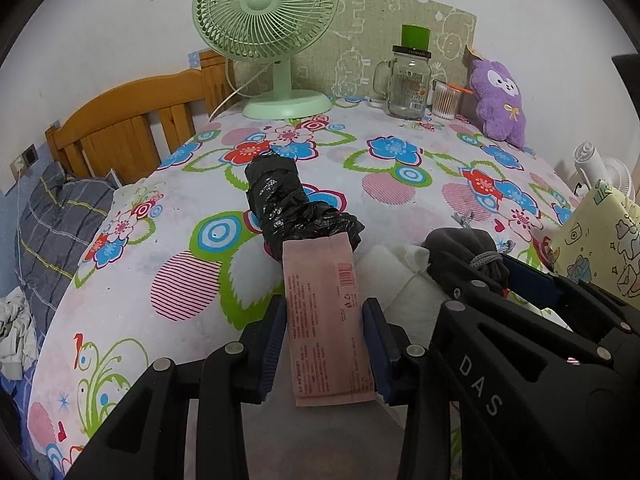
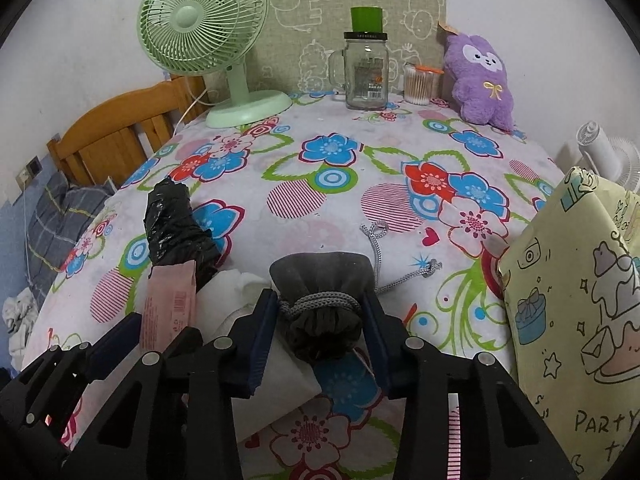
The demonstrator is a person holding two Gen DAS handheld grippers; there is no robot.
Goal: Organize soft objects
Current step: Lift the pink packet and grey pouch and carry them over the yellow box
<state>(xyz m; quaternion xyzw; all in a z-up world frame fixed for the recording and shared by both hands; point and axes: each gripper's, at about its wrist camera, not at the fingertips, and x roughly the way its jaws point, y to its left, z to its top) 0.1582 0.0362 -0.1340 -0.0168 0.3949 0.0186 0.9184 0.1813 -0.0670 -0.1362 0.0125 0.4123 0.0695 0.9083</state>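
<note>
My left gripper [image 1: 325, 344] is shut on a pink packet [image 1: 326, 320], whose far end touches a roll of black plastic bags [image 1: 288, 204] on the flowered table cover [image 1: 360, 168]. My right gripper [image 2: 320, 332] is shut on a grey drawstring pouch [image 2: 320, 300], its cord [image 2: 384, 256] trailing to the right. A white folded cloth [image 1: 400, 280] lies between the two items, under the pouch. The pink packet [image 2: 170, 304] and black roll [image 2: 176, 228] also show in the right wrist view, to the left. A purple plush toy [image 2: 478, 80] stands at the back right.
At the back stand a green fan [image 2: 204, 32], a glass mug jar [image 2: 366, 76] with a green cup behind it, and a cotton swab box [image 2: 418, 84]. A yellow party gift bag [image 2: 576, 300] stands at the right edge. A wooden bed headboard [image 1: 120, 124] is at the left.
</note>
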